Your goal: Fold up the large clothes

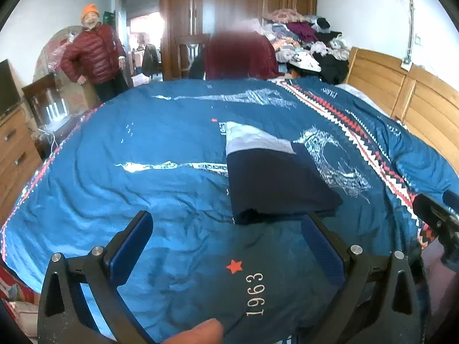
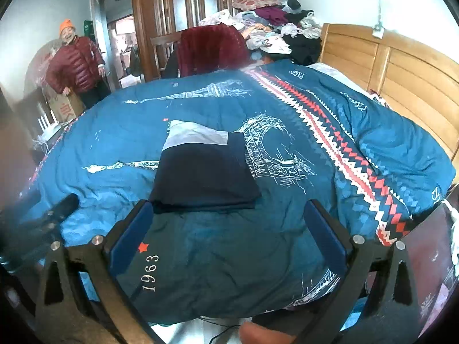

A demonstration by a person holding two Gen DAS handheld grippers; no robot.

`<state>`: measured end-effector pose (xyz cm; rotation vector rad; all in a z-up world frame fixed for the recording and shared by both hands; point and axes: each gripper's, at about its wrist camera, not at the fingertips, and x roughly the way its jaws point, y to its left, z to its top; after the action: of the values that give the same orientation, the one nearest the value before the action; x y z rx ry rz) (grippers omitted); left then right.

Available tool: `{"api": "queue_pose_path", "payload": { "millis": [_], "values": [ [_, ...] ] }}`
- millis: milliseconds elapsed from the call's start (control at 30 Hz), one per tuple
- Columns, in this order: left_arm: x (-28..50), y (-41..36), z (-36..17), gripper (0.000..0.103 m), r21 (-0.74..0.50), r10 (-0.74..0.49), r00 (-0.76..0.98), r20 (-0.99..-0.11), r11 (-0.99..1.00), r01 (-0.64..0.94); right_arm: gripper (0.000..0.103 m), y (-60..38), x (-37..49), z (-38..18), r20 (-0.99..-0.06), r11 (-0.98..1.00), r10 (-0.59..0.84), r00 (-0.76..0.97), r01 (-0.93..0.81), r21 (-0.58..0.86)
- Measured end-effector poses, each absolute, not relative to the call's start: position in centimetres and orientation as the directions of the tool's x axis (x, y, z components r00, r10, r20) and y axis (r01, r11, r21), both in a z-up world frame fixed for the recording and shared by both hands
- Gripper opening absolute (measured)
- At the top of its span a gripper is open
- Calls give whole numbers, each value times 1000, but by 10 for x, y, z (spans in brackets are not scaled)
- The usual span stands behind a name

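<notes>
While the garment [image 1: 281,183] lies folded flat mid-bed [image 1: 143,172], both claws, left [image 1: 229,246] and right [image 2: 229,229], hang spread and empty; judgement: finished, so withdraw without snagging its near edge.

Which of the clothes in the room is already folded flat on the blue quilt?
The dark navy garment with a grey part, alone mid-quilt; the others form a heap by the headboard.
</notes>
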<state>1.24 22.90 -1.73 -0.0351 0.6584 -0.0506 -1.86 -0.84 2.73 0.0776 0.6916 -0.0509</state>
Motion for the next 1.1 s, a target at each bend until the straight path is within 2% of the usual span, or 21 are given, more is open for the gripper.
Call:
{"api": "queue_pose_path", "payload": {
  "millis": [433,1100],
  "values": [
    [-1,223,18,103,-51,-68,827,-558,998,47,103,-14,-18,30,-638,994,7,770,61,85],
    [13,215,8,103,-7,-39,804,-593,999,43,103,-21,-17,32,-647,995,4,762,60,76]
  ]
}}
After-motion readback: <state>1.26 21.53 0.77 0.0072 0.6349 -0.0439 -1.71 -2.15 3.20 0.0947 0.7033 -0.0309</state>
